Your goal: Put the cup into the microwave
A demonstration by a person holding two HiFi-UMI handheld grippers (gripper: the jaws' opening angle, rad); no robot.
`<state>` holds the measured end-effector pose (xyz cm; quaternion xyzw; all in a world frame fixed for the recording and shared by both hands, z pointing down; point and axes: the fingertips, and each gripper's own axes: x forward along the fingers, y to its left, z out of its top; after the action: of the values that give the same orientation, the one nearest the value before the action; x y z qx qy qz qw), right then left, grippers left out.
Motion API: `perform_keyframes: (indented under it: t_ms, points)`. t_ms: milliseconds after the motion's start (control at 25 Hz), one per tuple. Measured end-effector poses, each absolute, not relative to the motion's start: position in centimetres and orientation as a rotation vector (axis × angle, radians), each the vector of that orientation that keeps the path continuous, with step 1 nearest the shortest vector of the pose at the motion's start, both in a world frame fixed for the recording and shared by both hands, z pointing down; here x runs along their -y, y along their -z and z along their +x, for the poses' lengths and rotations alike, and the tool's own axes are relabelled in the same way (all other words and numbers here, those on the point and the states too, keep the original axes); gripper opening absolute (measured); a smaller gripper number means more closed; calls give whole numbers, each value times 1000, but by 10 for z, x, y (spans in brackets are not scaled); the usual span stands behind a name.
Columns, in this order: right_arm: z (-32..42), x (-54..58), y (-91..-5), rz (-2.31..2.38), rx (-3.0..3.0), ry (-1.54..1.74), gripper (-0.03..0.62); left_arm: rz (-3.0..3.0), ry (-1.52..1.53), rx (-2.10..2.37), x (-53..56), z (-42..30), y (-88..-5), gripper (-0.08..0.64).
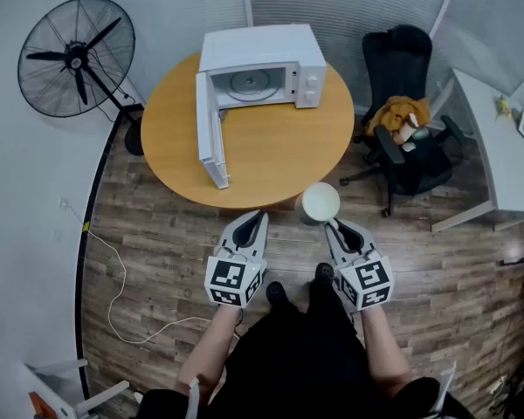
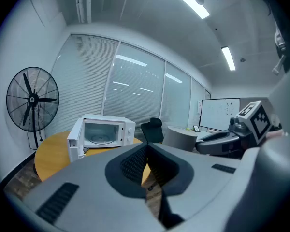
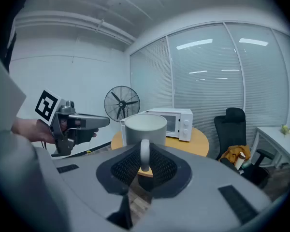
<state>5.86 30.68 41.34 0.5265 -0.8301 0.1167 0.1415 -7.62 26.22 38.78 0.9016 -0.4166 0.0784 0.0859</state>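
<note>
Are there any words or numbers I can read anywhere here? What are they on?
No text here can be read.
On the marker cubes: black-and-white square patterns, no letters.
On the whiteboard: faint marks, too small to read.
On the microwave: any panel labels are too blurred.
On the cup: plain, no print.

I saw the microwave (image 1: 262, 64) cavity open toward me, bare surface (image 1: 279, 160) before it; only its swung-out door (image 1: 208, 133) flanked the left.
</note>
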Motion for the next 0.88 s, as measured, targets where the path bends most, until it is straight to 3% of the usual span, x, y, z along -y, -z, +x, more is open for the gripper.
perform_keyframes:
  t_ms: [880]
  points:
    - [44, -308, -410, 1521, 2427, -370, 60, 2695, -267, 1215, -267, -86, -393, -5]
